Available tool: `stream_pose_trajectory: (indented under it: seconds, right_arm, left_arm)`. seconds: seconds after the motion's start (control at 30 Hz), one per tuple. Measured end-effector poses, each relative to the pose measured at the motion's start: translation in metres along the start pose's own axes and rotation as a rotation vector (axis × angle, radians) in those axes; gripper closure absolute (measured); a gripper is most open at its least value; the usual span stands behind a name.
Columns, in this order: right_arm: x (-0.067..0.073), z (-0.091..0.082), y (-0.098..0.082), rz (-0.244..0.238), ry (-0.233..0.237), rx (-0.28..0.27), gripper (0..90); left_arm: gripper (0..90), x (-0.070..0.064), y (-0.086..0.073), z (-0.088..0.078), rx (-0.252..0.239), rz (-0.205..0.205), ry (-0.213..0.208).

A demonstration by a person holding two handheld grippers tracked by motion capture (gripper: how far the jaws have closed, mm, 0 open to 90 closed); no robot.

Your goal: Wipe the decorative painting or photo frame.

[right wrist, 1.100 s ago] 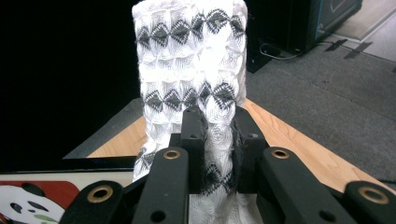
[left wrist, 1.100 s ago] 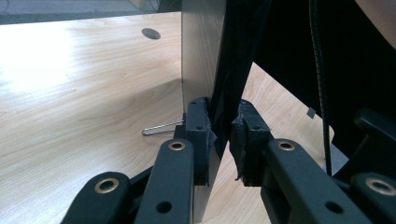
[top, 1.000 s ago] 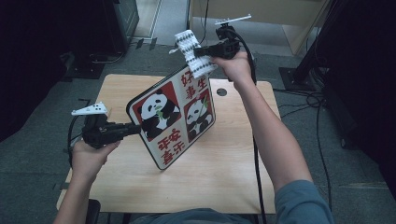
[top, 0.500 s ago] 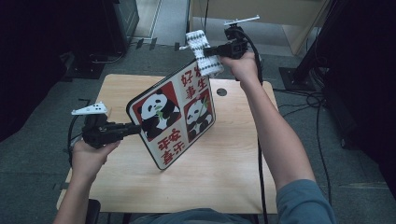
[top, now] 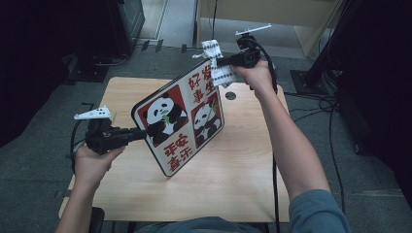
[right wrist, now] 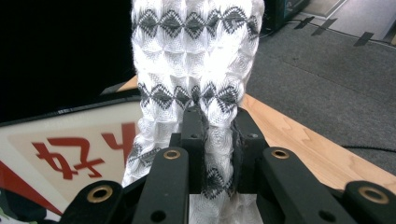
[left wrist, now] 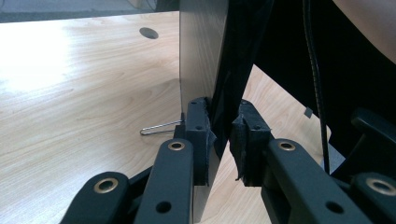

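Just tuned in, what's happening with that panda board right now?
A person is working at a wooden table with a gripper in each hand. The left gripper is shut on the edge of the panda board and holds it tilted up on the table. The right gripper is shut on a patterned white cloth, which hangs at the board's top corner, seemingly ready to wipe it.

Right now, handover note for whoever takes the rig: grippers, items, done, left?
Left gripper: shut on the left edge of the panda board, holding it propped at a tilt on the table.
Right gripper: shut on the white patterned cloth, at the board's top right corner.
Done: board gripped and raised, cloth in hand.
Left: likely wiping the board face; no stroke visible yet.
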State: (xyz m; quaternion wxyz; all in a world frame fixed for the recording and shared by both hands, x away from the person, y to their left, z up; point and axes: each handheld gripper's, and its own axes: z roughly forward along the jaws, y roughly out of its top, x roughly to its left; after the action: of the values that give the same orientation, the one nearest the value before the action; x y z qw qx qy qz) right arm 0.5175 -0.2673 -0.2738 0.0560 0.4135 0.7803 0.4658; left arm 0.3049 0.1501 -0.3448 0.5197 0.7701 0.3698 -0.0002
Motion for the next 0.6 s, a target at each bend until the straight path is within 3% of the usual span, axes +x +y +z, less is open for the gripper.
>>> stream_pose_trajectory:
  seconds: [0.3,0.6]
  right_arm:
    - [-0.006,0.004,-0.01,0.015,-0.002,0.039,79.2]
    - [-0.011,0.009,-0.021,0.029,0.005,0.042,79.3]
  left_arm:
    - [78.4,0.0,0.0,0.0,0.001,0.0,-0.002]
    - [78.3,0.0,0.0,0.0,-0.001,-0.001,-0.003]
